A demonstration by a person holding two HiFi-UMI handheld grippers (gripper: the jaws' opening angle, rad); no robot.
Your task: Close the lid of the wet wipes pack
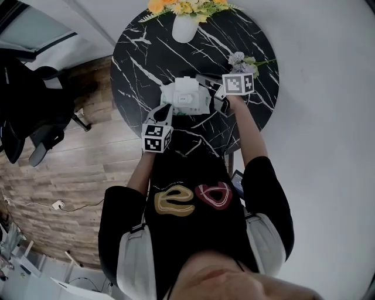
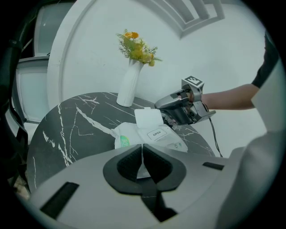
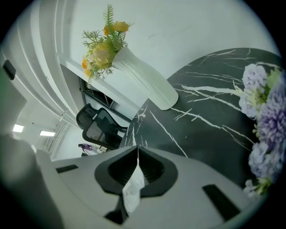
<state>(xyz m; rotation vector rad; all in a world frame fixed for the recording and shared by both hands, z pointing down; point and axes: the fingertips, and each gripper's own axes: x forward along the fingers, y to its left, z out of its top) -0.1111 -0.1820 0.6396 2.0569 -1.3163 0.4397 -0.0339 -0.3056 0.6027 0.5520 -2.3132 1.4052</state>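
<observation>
Label (image 2: 157,133) "OPEN" on wet wipes pack (image 2: 127,135)

The round black marble table (image 1: 135,53) fills the head view's upper centre. On it the white ribbed vase (image 1: 185,28) stands at the top edge, the white soft wipes pack (image 1: 186,99) mid-table, purple flowers (image 1: 240,60) upper right of it. A black office chair (image 1: 35,117) stands far left.

Looks like an office lounge here: a round black marble tabletop with white veins (image 1: 140,53), dressed with a ribbed white vase of yellow and orange flowers (image 1: 185,28) and a lilac flower sprig (image 3: 263,116). There's a black mesh-backed office chair (image 3: 100,127) on a brown wood-plank floor (image 1: 70,176), with a white moulded wall panel (image 2: 196,13) behind.
</observation>
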